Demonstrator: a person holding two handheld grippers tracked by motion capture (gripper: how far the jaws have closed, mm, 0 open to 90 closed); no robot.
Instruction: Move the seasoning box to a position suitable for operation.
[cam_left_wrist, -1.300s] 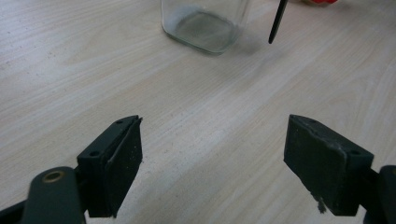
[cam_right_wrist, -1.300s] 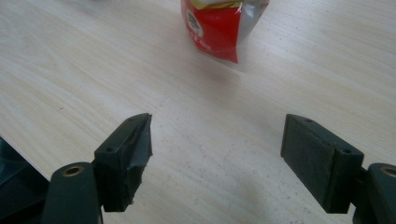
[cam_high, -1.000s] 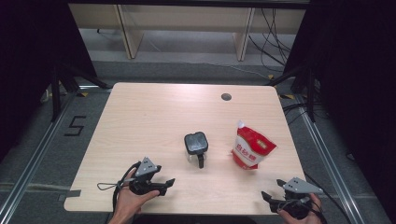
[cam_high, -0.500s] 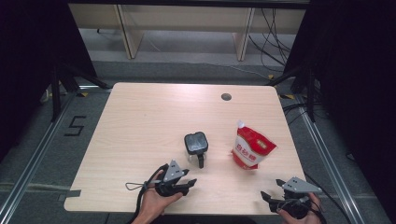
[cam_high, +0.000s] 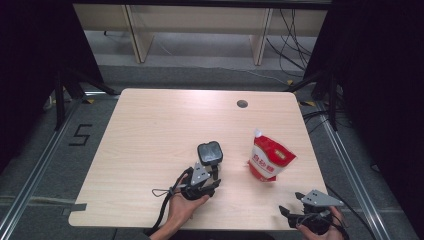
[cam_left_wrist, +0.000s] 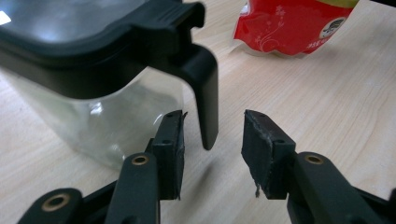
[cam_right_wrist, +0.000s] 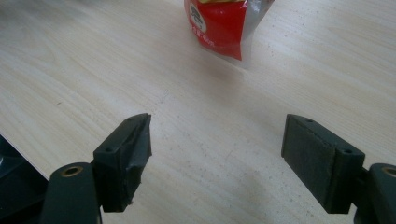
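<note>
Pale wooden table (cam_high: 150, 130) carries the red pouch (cam_high: 270, 161) and, nearer me, the clear jar (cam_high: 209, 153). My left gripper (cam_left_wrist: 212, 135) has just been closing around the jar's black handle (cam_left_wrist: 205, 95), pads not yet touching, so I'd centre it before squeezing; my right gripper (cam_right_wrist: 217, 149) rests open.

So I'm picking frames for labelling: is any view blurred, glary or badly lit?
High view: table evenly lit, surroundings dark. Left gripper view: jar close and soft, glare on its lid, handle sharp. Right gripper view: red pouch slightly soft.
</note>
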